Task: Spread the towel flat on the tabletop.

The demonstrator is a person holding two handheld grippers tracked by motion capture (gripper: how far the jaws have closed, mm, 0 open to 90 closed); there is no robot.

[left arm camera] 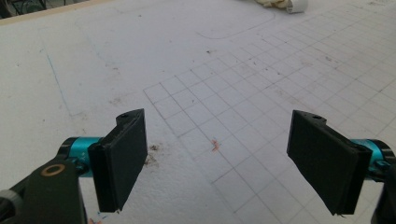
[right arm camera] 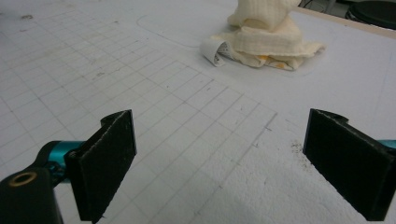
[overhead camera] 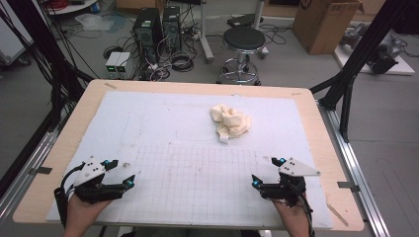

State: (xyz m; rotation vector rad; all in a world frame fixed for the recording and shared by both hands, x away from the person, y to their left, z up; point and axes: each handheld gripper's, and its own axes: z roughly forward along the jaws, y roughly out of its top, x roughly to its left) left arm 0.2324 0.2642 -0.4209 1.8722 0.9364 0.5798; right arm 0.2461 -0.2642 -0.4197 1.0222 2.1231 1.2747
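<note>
Only obstacle on the counter (overhead camera: 64,143): crumpled cloth (overhead camera: 230,122), far centre-right. Gridded sheet between left gripper (overhead camera: 120,172) and right gripper (overhead camera: 263,171) lies bare. Nothing between either set of wide-apart jaws. Straight open run from right gripper to cloth; diagonal open run from left.

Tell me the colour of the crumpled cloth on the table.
Cream, pale yellow cloth; best seen in the right gripper view.

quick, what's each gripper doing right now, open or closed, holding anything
Left gripper: open, jaws spread wide, holding nothing, low over the white mat.
Right gripper: open, holding nothing; the crumpled cream cloth lies ahead of it, untouched.
</note>
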